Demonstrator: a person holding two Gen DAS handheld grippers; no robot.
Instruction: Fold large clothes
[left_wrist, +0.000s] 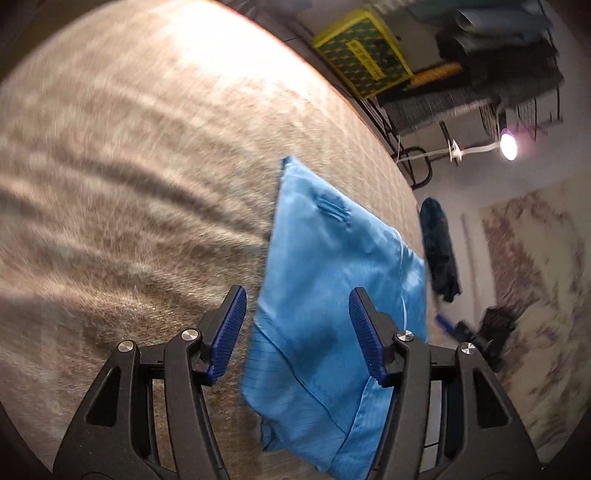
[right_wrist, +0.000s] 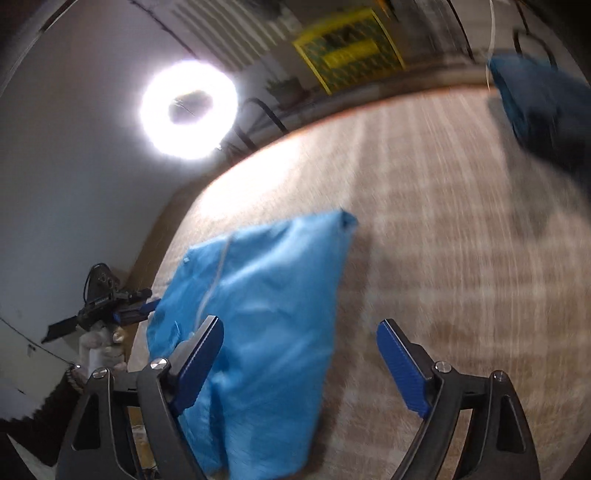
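A light blue garment (left_wrist: 332, 295) lies folded into a rough rectangle on a beige patterned table cover (left_wrist: 129, 166). It also shows in the right wrist view (right_wrist: 266, 314). My left gripper (left_wrist: 297, 332) is open and empty, just above the garment's near part. My right gripper (right_wrist: 301, 365) is open and empty, over the garment's near right edge. The left gripper (right_wrist: 122, 314) shows small in the right wrist view, at the table's left edge. Both views are motion-blurred.
A dark teal garment (right_wrist: 543, 107) lies at the table's far right corner, also in the left wrist view (left_wrist: 439, 247). A bright ring light (right_wrist: 188, 110) stands beyond the table. A yellow-green crate (left_wrist: 362, 51) and wire racks sit behind.
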